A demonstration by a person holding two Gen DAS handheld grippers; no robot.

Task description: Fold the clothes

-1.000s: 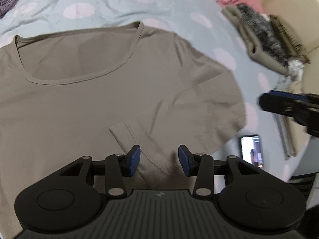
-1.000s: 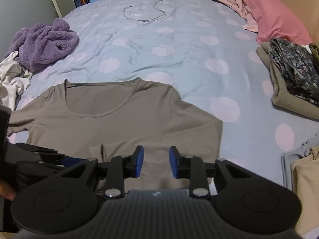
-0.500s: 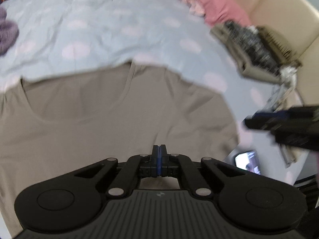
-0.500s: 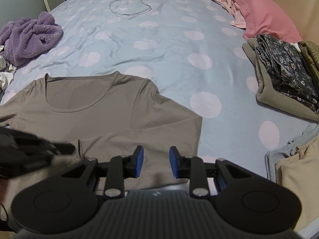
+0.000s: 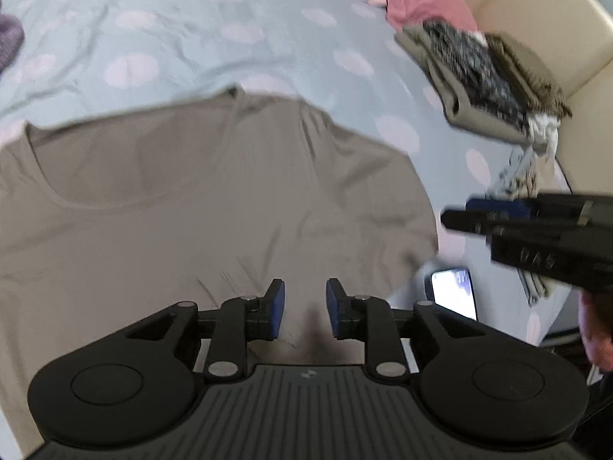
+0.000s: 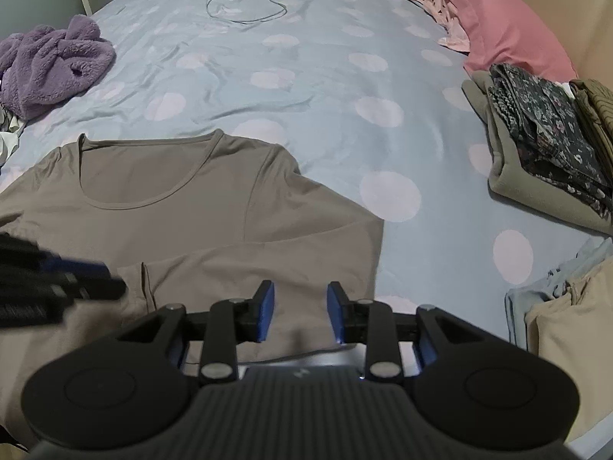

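On the near part of the bed (image 6: 314,88), one taupe long-sleeved shirt (image 6: 184,207) lies flat, front up, its scooped neckline toward the far end of the bed and its hem toward the near edge, so its long axis runs near to far. One sleeve (image 6: 237,268) is folded across the body, cuff lying toward the left in the right wrist view; the shirt's right side forms a straight folded edge. Two grippers are present. The left gripper (image 5: 305,308) hangs over the lower body of the shirt; its jaws have just been opening and stand narrowly apart with nothing between the pads. The right gripper (image 6: 300,312) hangs over the shirt near the folded edge, jaws moderately apart and just widened, holding nothing. Counted elsewhere: one purple fleece garment (image 6: 49,65) at the bed's left edge, one pink pillow (image 6: 505,23) at the far right corner, one stack of folded clothes (image 6: 544,145) along the right edge, a further pile of light clothes (image 6: 559,306) at the near right corner, one thin cord (image 6: 253,4) near the far end, and one lit phone (image 5: 454,293) on the bed just beside the shirt's edge. The middle and far stretch of the spotted cover beyond the neckline lies open.
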